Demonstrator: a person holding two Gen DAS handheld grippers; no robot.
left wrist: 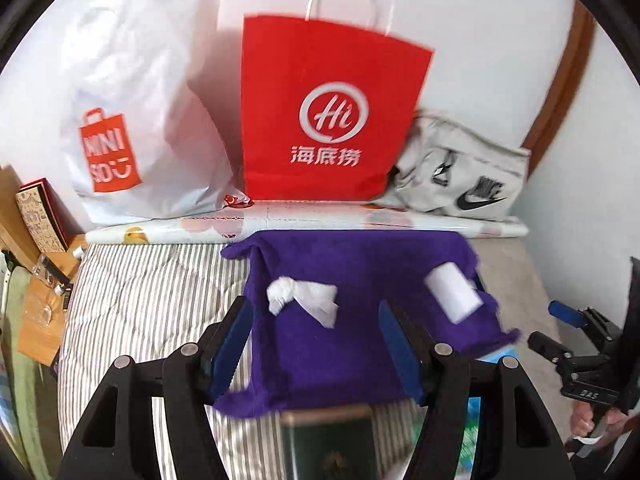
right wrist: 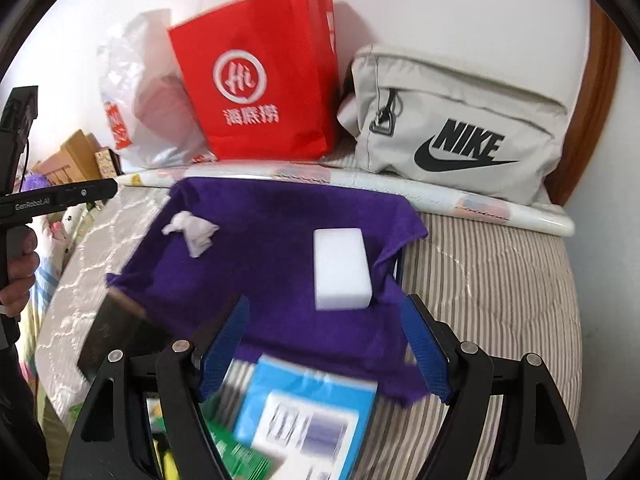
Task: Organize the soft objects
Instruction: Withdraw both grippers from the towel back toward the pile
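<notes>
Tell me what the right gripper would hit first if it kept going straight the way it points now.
Probably the purple towel: the right gripper stands open and empty, aimed down at its bare middle. The white sponge block lies just right of that line, though depth is hard to judge.

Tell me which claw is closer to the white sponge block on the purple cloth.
Right. The right claw hangs open just short of the white sponge block, lined up with it. The left claw is open too, with the sponge off to its right, past its right finger.

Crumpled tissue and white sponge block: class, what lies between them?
Only bare purple towel lies between the crumpled tissue and the white sponge block, clearest in the right wrist view.
</notes>
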